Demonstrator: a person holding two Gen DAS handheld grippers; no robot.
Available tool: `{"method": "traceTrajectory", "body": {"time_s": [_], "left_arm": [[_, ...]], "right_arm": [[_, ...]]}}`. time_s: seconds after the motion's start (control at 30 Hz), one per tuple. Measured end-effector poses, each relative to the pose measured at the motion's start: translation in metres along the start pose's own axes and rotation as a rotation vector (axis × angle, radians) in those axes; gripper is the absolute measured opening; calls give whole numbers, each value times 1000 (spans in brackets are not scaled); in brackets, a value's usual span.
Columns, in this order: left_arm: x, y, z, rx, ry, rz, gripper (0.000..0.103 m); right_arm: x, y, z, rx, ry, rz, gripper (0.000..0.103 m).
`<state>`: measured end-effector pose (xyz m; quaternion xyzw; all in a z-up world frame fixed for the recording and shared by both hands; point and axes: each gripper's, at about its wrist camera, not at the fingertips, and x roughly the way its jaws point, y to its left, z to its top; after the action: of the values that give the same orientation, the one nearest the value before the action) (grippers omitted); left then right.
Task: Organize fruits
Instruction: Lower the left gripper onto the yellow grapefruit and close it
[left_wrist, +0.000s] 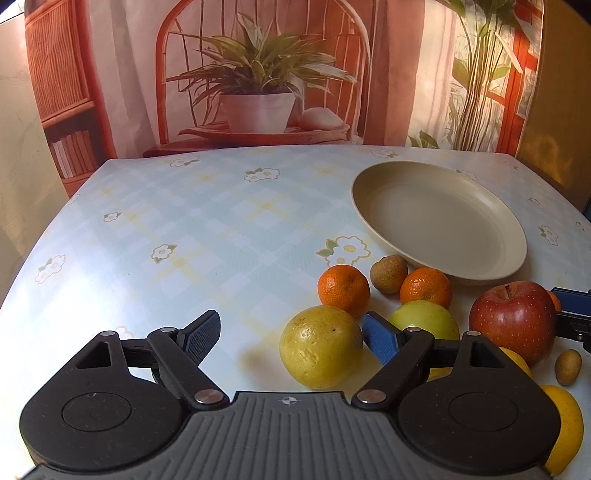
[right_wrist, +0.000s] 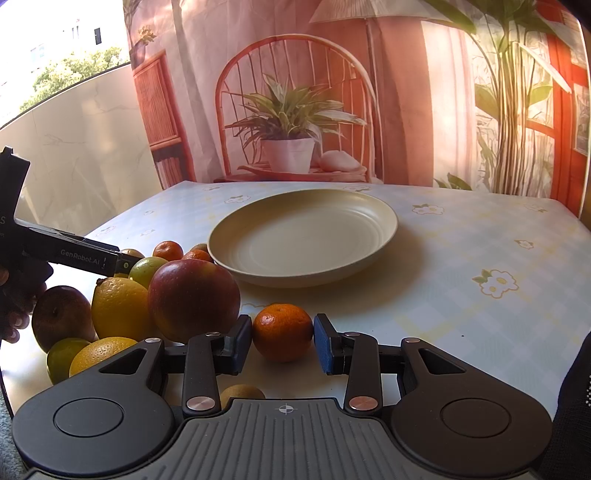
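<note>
Fingers (right_wrist: 245, 345) clamp mandarin (right_wrist: 282, 331).

Left gripper (left_wrist: 291, 338) angled downward, jaws spread wide — right gripper (right_wrist: 282, 345) angled downward, jaws narrowed

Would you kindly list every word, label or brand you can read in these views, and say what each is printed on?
"GenRobot.AI": white print on the side of the left gripper, seen from the right wrist view.
A cut-off white letter, perhaps "S", sits at that view's left edge on the same gripper body; unreadable.
No other text.
</note>
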<state>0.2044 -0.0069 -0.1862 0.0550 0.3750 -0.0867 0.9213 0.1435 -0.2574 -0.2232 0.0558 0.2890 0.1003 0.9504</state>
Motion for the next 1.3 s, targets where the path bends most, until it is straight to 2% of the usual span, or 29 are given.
{"method": "traceTrajectory", "body": {"time_s": [0.07, 0.2, 0.3, 0.57, 0.87, 0.93, 1.0, 1.07, 1.3], "left_arm": [[-1, 3, 0, -28, -2, -10, 85], [-3, 11, -1, -107, -13, -51, 77], [-3, 15, -1, -152, -8, -72, 77], [1, 12, -1, -108, 34, -73, 81], [-2, 9, -2, -74, 26, -66, 81], [-2, 7, -1, -61, 28, -63, 75], [-4, 4, -1, -38, 29, -80, 59], [-5, 0, 0, -27, 31, -100, 48], [-8, -2, 0, 0, 40, -73, 49]], "right_arm": [[0, 0, 0, 0, 0, 0, 34], [0, 0, 0, 0, 0, 0, 34], [0, 0, 0, 0, 0, 0, 34], [0, 0, 0, 0, 0, 0, 34], [1, 0, 0, 0, 3, 1, 34], [2, 1, -1, -2, 3, 0, 34], [2, 1, -1, -1, 3, 1, 34], [2, 1, -1, -2, 3, 1, 34], [6, 4, -2, -16, 15, 3, 35]]}}
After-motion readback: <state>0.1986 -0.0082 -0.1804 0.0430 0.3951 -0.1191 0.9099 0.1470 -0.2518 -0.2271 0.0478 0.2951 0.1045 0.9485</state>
